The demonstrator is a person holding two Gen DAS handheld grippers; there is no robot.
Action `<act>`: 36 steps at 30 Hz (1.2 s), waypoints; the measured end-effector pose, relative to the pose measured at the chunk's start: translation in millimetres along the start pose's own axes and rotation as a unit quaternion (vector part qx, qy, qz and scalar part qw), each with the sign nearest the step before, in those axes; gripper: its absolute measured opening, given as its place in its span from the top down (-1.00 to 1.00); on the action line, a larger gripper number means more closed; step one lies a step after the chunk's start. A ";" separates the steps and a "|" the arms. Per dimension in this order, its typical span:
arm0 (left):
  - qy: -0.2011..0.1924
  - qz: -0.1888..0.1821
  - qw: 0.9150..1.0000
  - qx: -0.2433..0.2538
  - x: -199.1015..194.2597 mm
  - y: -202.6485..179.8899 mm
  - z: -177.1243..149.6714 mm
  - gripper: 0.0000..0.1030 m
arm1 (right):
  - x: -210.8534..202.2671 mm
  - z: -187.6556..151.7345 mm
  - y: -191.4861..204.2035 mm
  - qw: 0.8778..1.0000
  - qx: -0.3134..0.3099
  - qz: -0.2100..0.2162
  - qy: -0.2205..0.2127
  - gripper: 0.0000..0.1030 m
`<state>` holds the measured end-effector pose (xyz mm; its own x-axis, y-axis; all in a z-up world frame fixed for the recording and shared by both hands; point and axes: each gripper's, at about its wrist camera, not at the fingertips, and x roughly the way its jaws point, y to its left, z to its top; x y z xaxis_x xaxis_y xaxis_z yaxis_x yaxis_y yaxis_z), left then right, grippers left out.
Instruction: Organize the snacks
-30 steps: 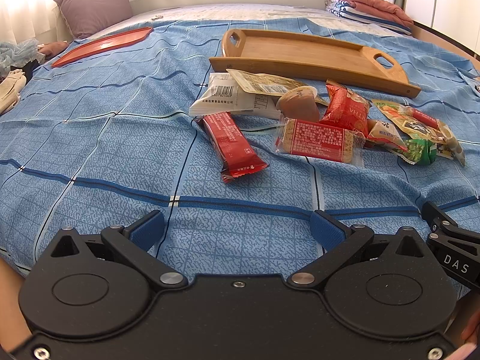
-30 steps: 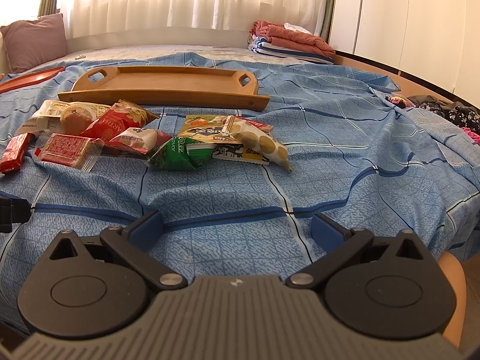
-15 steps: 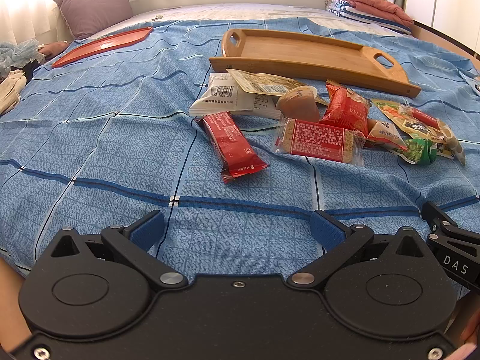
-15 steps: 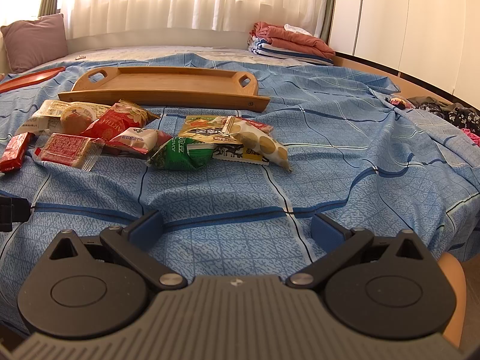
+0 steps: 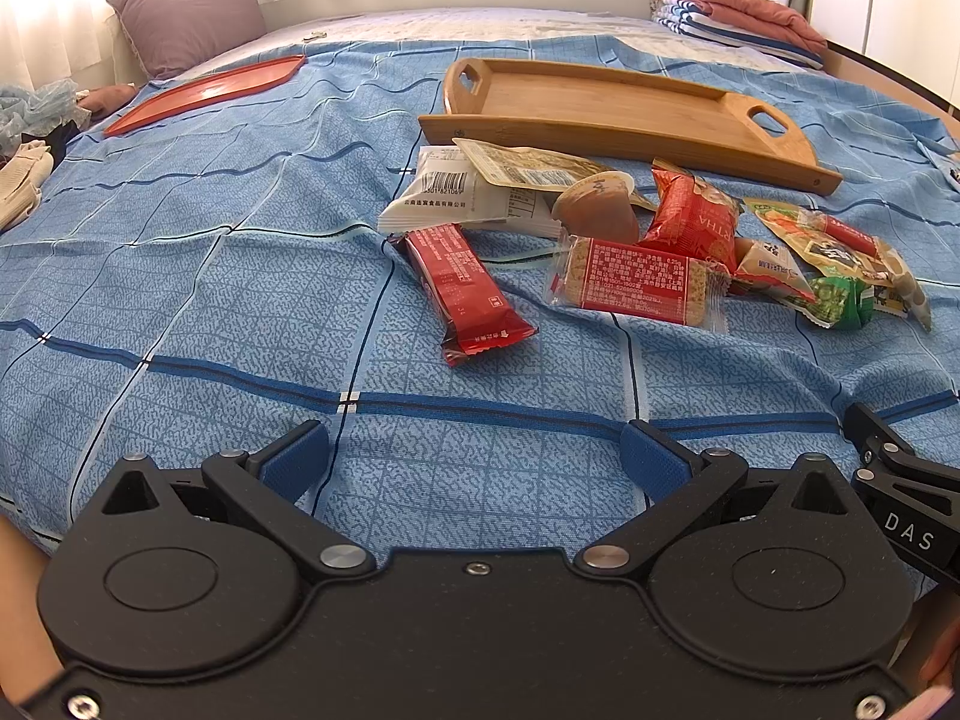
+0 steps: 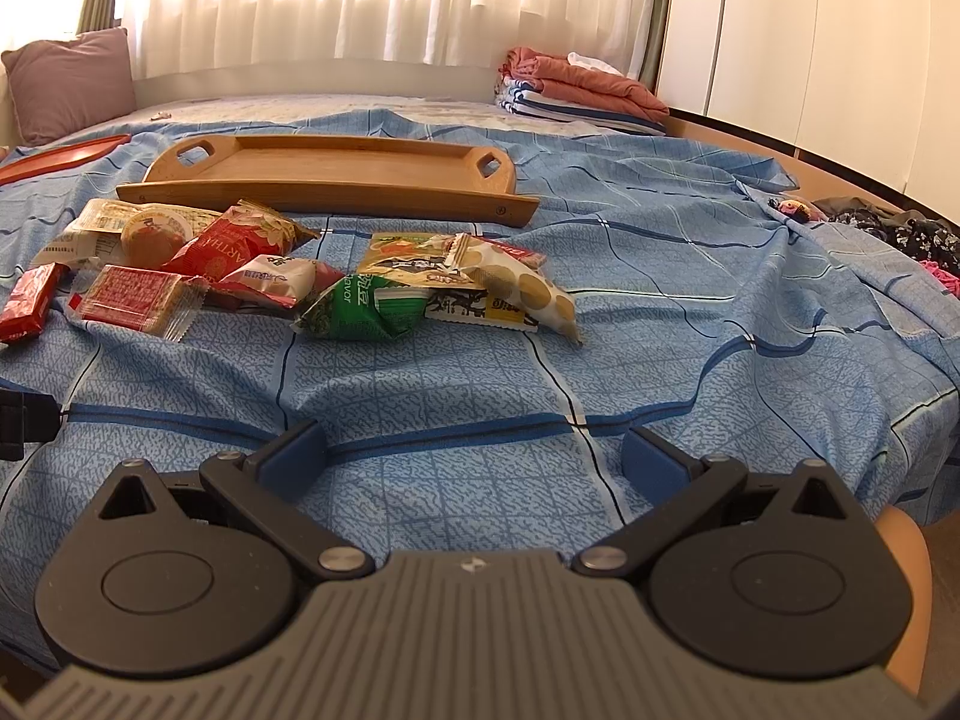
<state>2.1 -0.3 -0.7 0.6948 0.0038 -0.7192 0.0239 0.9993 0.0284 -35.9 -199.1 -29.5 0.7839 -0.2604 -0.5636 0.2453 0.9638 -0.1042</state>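
Remaining unmoved, left tool (image 5: 474, 456), right tool (image 6: 474, 456), snacks (image 5: 630, 240) unchanged

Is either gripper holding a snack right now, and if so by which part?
Nothing is held. The left gripper and right gripper are both open over bare bedspread, short of the snacks.

One wooden tray (image 5: 606, 102), one red tray (image 5: 204, 90), two claws.
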 end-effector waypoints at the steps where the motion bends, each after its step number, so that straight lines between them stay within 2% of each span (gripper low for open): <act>1: 0.000 0.000 1.000 0.000 0.1 0.2 0.1 -1.00 | 0.0 -0.1 0.2 1.000 0.000 -0.001 -0.001 -1.00; 8: 0.000 0.000 1.000 0.000 -0.3 -0.2 0.1 -1.00 | -0.3 -0.7 -0.1 1.000 0.000 -0.003 -0.005 -1.00; 16: 0.002 -0.004 1.000 -0.002 -1.0 1.3 2.7 -1.00 | -5.1 -11.1 12.7 0.998 -0.024 -0.036 -0.043 -1.00; 22: -0.014 -0.015 1.000 0.015 -1.9 2.9 -1.9 -1.00 | -1.4 -13.2 4.5 0.998 -0.017 -0.016 -0.053 -1.00; 27: -0.041 -0.029 0.998 0.032 -2.5 5.5 -8.6 -1.00 | 3.1 -11.1 5.5 0.999 -0.011 -0.017 -0.049 -1.00; 30: -0.028 -0.031 0.999 0.026 -1.6 6.8 -4.4 -1.00 | 3.2 -2.3 -0.8 0.999 -0.010 0.003 -0.031 -1.00; 32: -0.033 -0.037 0.999 0.014 -2.8 10.5 -0.4 -1.00 | 2.1 2.5 -7.4 0.999 0.001 0.022 -0.027 -1.00; 36: -0.056 -0.049 0.997 -0.014 -5.2 20.9 11.1 -1.00 | -2.1 8.3 -19.1 0.998 0.016 0.044 -0.052 -1.00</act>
<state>7.0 20.1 11.3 0.7664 -0.0974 -0.6350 0.0768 0.9952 -0.0600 -37.5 -217.4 -19.5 0.8574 -0.1810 -0.4818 0.1899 0.9813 -0.0307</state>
